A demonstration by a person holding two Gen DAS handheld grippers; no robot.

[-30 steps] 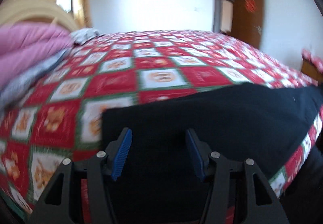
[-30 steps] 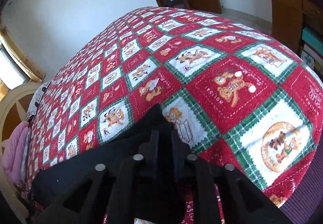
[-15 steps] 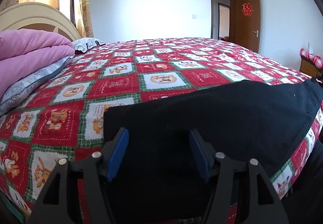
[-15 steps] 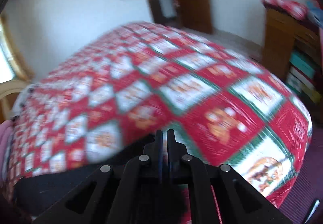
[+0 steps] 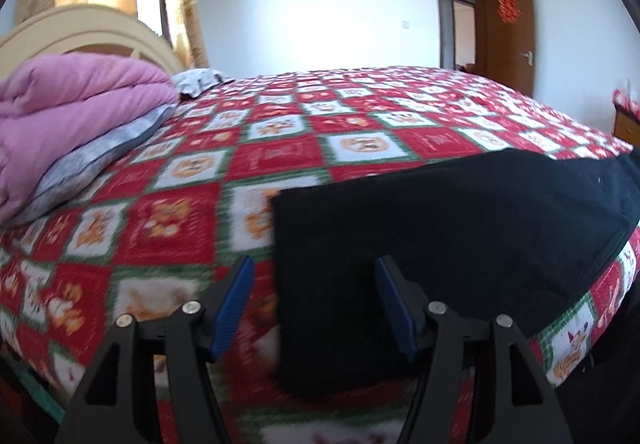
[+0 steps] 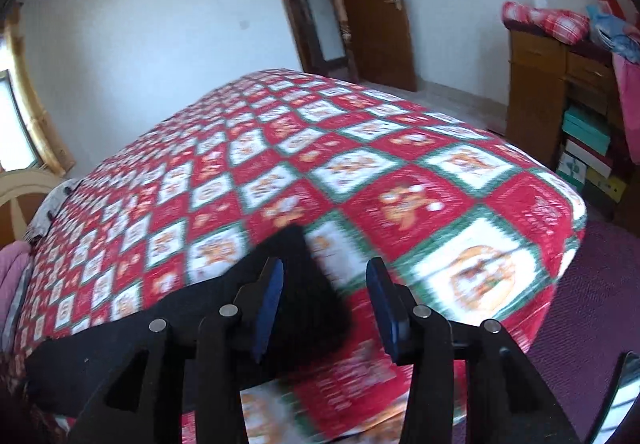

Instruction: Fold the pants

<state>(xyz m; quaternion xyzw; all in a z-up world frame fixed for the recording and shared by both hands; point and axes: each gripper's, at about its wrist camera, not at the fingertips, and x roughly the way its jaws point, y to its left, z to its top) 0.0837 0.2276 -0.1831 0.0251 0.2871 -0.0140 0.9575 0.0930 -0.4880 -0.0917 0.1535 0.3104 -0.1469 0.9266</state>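
Note:
Black pants (image 5: 460, 228) lie flat along the near edge of the bed, on a red, green and white patterned quilt (image 5: 280, 156). My left gripper (image 5: 314, 302) is open and empty, just above the pants' left end edge. In the right wrist view the pants (image 6: 168, 336) stretch to the left, with their pointed right corner between my fingers. My right gripper (image 6: 326, 304) is open and hovers over that corner, holding nothing.
A folded pink duvet (image 5: 68, 112) on a grey pillow lies at the left by the headboard. A wooden cabinet (image 6: 560, 96) with stacked boxes stands to the right of the bed. A brown door (image 6: 372, 4) is at the back. The purple floor (image 6: 592, 304) lies beyond the bed's right corner.
My right gripper was shut on the pants' corner and has opened, letting it go. My left gripper stayed open and shifted left, so the pants' left edge now lies between its fingers.

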